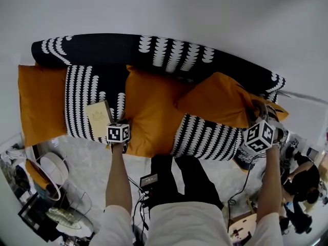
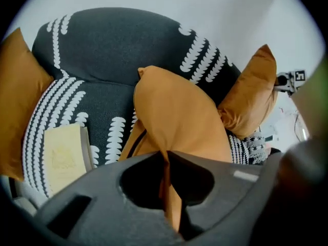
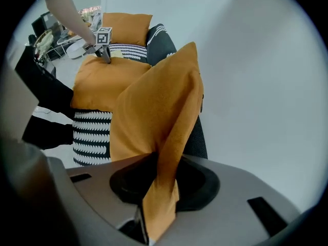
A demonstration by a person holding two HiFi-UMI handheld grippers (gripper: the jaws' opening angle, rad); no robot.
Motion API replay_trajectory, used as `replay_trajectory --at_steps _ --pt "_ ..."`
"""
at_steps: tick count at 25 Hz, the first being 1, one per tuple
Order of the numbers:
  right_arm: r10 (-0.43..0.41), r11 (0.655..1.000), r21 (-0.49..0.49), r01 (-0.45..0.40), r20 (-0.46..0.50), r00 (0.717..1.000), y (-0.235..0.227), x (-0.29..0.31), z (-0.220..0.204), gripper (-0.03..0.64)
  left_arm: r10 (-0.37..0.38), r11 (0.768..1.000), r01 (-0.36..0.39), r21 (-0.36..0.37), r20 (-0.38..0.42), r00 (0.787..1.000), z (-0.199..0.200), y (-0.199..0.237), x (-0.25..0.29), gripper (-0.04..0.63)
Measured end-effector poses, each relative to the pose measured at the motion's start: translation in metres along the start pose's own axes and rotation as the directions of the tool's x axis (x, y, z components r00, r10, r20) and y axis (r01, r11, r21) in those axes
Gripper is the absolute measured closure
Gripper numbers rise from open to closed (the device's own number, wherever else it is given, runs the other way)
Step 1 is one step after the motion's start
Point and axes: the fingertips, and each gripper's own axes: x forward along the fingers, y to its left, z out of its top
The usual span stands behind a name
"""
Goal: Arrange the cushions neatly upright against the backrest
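The job looks about half done. Of three orange cushions on the one dark patterned sofa (image 1: 118, 47), the left cushion (image 1: 41, 104) already stands upright at the left end of the frame, though I cannot tell whether it leans on the backrest or the sofa's end. The middle cushion (image 1: 151, 111) lies flat on the seat in the centre. The left gripper (image 2: 166, 186) is clamped almost fully closed on its near edge. The right cushion (image 1: 220, 99) is tilted up at the right of the frame, and the right gripper (image 3: 156, 199) pinches one of its corners between partly closed jaws. Both held cushions likely still need setting against the backrest. One pale book (image 1: 99, 118) lies on the seat, left of centre.
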Motion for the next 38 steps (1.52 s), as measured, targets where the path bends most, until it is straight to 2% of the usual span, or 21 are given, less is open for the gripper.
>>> replay_trajectory --at_steps 6,9,11,15,19,22,24,26,28,30,33,35,38 --pt "0.017 1.0 0.015 -0.017 0.025 1.0 0.009 -0.014 0.002 0.515 0.017 0.999 -0.02 0.04 0.071 0.997 0.004 -0.037 -0.062 0.58" --pt "0.047 0.999 -0.018 -0.046 0.07 0.996 0.015 -0.014 0.017 0.517 0.068 0.992 -0.077 0.097 0.088 0.994 0.001 -0.056 -0.101 0.58" --pt "0.064 0.997 -0.048 -0.06 0.083 0.994 0.017 -0.007 0.028 0.515 0.104 0.98 -0.119 0.161 0.098 0.99 0.006 -0.066 -0.124 0.58" --pt "0.088 0.993 -0.092 -0.078 0.11 0.99 0.013 0.008 0.054 0.517 0.209 0.921 -0.229 0.316 0.096 0.973 0.01 -0.073 -0.168 0.58" --pt "0.083 0.988 -0.143 -0.063 0.142 0.986 -0.002 0.021 0.084 0.52 0.323 0.856 -0.347 0.383 0.13 0.938 0.01 -0.052 -0.215 0.58" --pt "0.072 0.983 -0.179 -0.05 0.118 0.99 -0.014 0.034 0.094 0.517 0.378 0.798 -0.411 0.44 0.167 0.911 0.015 -0.041 -0.245 0.58" --pt "0.069 0.969 -0.245 -0.042 0.103 0.992 -0.015 0.043 0.1 0.515 0.404 0.756 -0.44 0.485 0.184 0.896 0.017 -0.036 -0.263 0.58" --pt "0.099 0.929 -0.366 -0.053 0.108 0.989 -0.008 0.044 0.108 0.539 0.417 0.725 -0.453 0.519 0.193 0.888 0.019 -0.032 -0.277 0.58" --pt "0.133 0.887 -0.457 -0.063 0.123 0.983 0.003 0.04 0.118 0.54 0.419 0.709 -0.454 0.54 0.195 0.887 0.018 -0.028 -0.287 0.58" --pt "0.134 0.868 -0.493 -0.052 0.134 0.982 0.012 0.041 0.127 0.538 0.419 0.701 -0.452 0.552 0.194 0.887 0.016 -0.022 -0.293 0.58" --pt "0.11 0.874 -0.485 -0.033 0.129 0.986 0.014 0.048 0.142 0.515 0.408 0.693 -0.44 0.571 0.192 0.892 0.017 -0.012 -0.295 0.578" --pt "0.089 0.882 -0.471 -0.029 0.106 0.99 0.009 0.05 0.154 0.545 0.385 0.689 -0.419 0.591 0.191 0.903 0.022 -0.003 -0.297 0.578" --pt "0.095 0.925 -0.373 -0.075 0.036 0.995 0.007 0.054 0.159 0.561 0.329 0.684 -0.375 0.625 0.194 0.924 0.032 0.014 -0.301 0.578"
